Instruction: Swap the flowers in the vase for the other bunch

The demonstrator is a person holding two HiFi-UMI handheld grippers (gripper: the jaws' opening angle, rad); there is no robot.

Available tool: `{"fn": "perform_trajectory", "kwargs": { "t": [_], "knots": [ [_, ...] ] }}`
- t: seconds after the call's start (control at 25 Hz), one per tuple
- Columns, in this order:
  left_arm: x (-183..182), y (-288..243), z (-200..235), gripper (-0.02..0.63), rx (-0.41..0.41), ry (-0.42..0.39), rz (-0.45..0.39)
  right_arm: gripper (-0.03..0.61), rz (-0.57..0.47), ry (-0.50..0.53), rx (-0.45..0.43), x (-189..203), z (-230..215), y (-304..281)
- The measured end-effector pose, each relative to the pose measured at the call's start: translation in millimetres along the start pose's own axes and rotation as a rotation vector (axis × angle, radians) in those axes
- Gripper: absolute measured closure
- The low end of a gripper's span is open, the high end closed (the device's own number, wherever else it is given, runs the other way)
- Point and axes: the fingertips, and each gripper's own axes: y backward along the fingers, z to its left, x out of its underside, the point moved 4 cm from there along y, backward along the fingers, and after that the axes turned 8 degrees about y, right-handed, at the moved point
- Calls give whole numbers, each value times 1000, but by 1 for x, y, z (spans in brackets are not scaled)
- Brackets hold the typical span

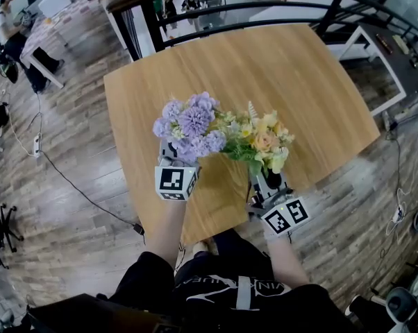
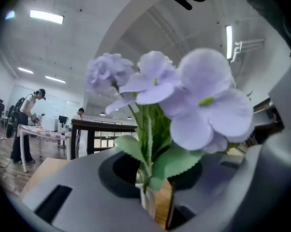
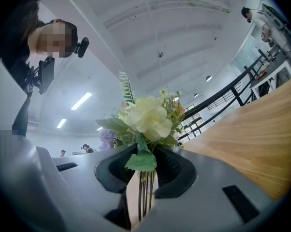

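My L tongs (image 2: 157,204) pinch purple flowers (image 1: 189,123), R tongs (image 3: 140,197) yellow flowers (image 1: 259,141), over wood table (image 1: 264,68); railing (image 1: 264,9) behind table, plank floor (image 1: 77,137) around.

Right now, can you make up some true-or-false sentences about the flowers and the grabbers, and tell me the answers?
1. The purple flowers stand between the jaws of the left gripper. True.
2. The right gripper is empty. False: its jaws are shut on the stems of the yellow and cream bunch.
3. The flowers are over a glass table. False: it is a wooden table.
4. In the head view the two bunches are side by side, with the purple one on the left. True.
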Motion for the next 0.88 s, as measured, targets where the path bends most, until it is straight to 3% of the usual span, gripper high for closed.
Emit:
{"fn": "perform_trajectory", "kwargs": {
  "t": [0.24, 0.88],
  "knots": [
    [-24, 5, 2, 551, -12, 56, -72, 483, -8, -1, 2, -1, 2, -1],
    [-90, 48, 18, 555, -23, 101, -205, 483, -41, 18, -34, -13, 36, -7]
  ]
}}
